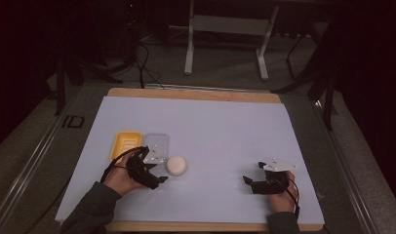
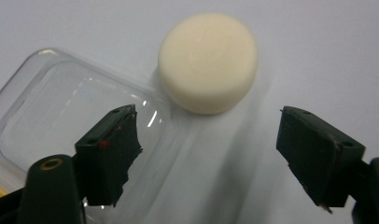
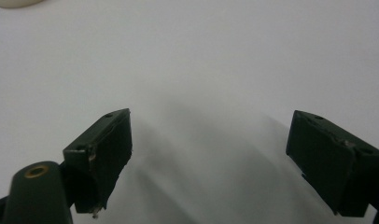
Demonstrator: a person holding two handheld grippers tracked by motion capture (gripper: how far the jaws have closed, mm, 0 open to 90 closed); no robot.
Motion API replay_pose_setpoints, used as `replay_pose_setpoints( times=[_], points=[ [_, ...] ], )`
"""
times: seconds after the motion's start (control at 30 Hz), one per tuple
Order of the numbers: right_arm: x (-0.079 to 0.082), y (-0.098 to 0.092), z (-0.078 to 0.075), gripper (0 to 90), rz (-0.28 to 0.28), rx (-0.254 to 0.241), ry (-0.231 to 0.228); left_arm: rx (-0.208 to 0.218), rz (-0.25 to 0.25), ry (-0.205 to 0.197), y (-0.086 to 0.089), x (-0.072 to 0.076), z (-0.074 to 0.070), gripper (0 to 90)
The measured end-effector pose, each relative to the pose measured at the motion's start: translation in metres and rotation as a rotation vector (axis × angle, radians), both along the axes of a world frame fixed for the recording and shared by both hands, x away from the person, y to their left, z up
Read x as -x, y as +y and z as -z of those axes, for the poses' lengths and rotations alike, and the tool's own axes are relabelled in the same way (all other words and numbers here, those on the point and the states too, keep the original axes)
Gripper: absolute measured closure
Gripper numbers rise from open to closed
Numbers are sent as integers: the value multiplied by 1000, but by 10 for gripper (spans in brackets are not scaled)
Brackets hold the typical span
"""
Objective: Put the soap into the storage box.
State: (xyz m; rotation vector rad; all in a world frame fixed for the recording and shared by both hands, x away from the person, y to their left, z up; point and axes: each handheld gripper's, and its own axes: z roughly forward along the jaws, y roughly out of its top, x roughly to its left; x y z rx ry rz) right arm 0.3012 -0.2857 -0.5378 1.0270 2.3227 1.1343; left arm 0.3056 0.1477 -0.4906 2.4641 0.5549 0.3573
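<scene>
A round cream-white soap bar [image 1: 177, 165] [image 2: 208, 60] lies on the white mat. To its left stand a clear plastic lid [image 1: 157, 144] [image 2: 61, 121] and a yellow tray [image 1: 125, 144], side by side. My left gripper [image 1: 157, 171] [image 2: 206, 128] is open just short of the soap, its left jaw over the lid's corner, and nothing is between the jaws. My right gripper [image 1: 253, 173] [image 3: 211, 133] hangs open over bare mat at the right, empty. A sliver of the soap [image 3: 15, 2] sits at the top left of the right gripper view.
The white mat [image 1: 220, 131] covers a wooden board [image 1: 196, 94] on a grey table. Beyond the far edge are white stand legs [image 1: 188, 53] and cables on the floor. A dark rail [image 1: 327, 105] leans at the right.
</scene>
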Motion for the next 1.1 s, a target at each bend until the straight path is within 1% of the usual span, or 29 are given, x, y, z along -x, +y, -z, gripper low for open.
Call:
replay_pose_setpoints(
  times=[0.07,0.2,0.3,0.43,0.6,0.63,0.67,0.8,0.87,1.03,1.1],
  points=[
    [0,0,0,142,0,-1,-1,-12,13,0,-2,-3,-1,204],
    [0,0,0,142,2,-3,1,-17,22,5,-6,-7,-3,195],
    [0,-1,0,142,2,-5,-1,-33,37,9,-10,-10,-5,193],
    [0,0,0,142,2,-5,1,-42,51,14,-13,-15,-6,192],
    [0,0,0,141,2,-5,1,-44,69,30,-17,-18,-6,188],
    [0,-1,0,142,2,-5,0,-50,78,37,-19,-20,-5,187],
    [0,-1,0,142,2,-5,0,-50,78,37,-19,-20,-5,187],
    [0,-1,0,142,3,-6,-2,-76,82,45,-23,-25,-3,187],
    [0,-1,0,142,2,-6,-2,-76,82,49,-24,-26,-2,187],
    [1,-1,0,142,5,-12,-6,-98,96,60,-29,-30,-1,185],
    [1,-1,0,142,5,-12,-6,-97,101,67,-30,-32,0,173]
  ],
)
